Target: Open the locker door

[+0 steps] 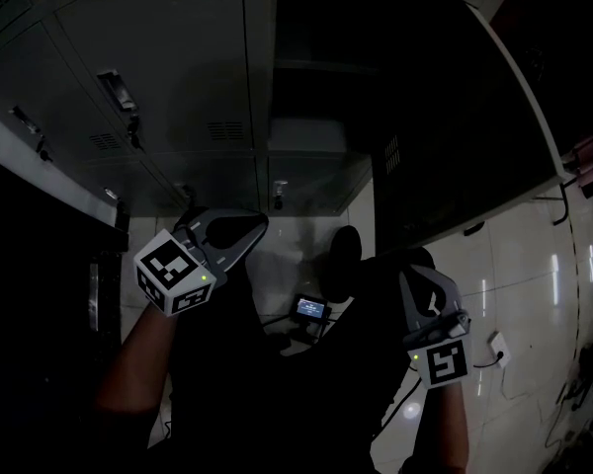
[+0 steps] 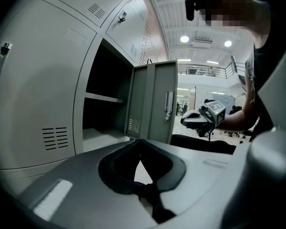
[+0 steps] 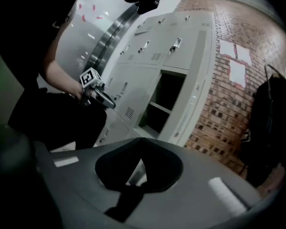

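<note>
The grey locker door (image 1: 455, 136) stands swung out to the right, and its compartment (image 1: 311, 97) is dark inside. In the left gripper view the door (image 2: 152, 104) shows its inner face beside the shelved opening (image 2: 105, 109). My left gripper (image 1: 255, 227) is held low in front of the lockers, apart from the door; its jaws (image 2: 142, 141) meet at the tips with nothing between them. My right gripper (image 1: 420, 282) hangs below the door's lower edge, away from it, and is shut and empty (image 3: 140, 140). Each gripper shows in the other's view: the right gripper (image 2: 186, 121) and the left gripper (image 3: 110, 104).
Closed grey lockers (image 1: 148, 97) with handles fill the left. A small lit screen (image 1: 310, 309) with cables sits on the white tiled floor (image 1: 514, 294). A brick wall (image 3: 219, 104) and a dark hanging coat (image 3: 271, 128) lie to the right of the lockers.
</note>
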The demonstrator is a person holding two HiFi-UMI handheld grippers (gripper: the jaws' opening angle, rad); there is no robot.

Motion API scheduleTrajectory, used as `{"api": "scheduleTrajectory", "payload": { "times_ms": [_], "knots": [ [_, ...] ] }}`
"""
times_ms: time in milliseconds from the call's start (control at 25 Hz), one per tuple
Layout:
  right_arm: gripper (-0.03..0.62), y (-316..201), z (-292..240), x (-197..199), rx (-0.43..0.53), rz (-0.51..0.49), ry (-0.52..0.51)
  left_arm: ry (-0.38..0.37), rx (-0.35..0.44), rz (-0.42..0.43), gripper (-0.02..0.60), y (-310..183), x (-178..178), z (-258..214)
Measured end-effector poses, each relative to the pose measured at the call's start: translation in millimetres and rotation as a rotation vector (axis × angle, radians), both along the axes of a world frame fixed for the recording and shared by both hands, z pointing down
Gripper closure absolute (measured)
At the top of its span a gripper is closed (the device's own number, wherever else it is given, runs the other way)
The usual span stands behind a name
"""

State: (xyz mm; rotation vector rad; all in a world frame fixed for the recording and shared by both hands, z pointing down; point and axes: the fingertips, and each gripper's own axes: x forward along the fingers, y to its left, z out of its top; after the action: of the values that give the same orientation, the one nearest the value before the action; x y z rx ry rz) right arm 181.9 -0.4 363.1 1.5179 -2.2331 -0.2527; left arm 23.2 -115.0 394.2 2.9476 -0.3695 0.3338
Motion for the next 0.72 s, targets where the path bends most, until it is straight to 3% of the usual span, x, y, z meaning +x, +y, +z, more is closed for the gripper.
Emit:
{"api": "scheduleTrajectory", "payload": {
  "times_ms": [160, 240, 400, 720],
  "knots": [
    [0.592, -12.1, 0.2, -44.5, -0.047, -0.231, -0.150, 0.003, 0.012, 0.054, 0.569, 13.1, 2.1, -2.2],
    [0.592, -18.7, 4.5, -57.6, -0.085, -0.299, -0.217, 0.013, 0.015, 0.065, 0.569, 16.1, 2.2, -4.4],
    [0.592, -27.0, 17.5, -61.7, -0.177, -0.323, -0.306, 0.006, 0.005, 0.066, 0.569, 17.0, 1.3, -3.2],
    [0.594, -29.4, 12.0, -60.5, -0.150, -0.332, -0.341, -0.006, -0.017, 0.060, 0.569, 12.7, 1.3, 0.5]
  ]
}}
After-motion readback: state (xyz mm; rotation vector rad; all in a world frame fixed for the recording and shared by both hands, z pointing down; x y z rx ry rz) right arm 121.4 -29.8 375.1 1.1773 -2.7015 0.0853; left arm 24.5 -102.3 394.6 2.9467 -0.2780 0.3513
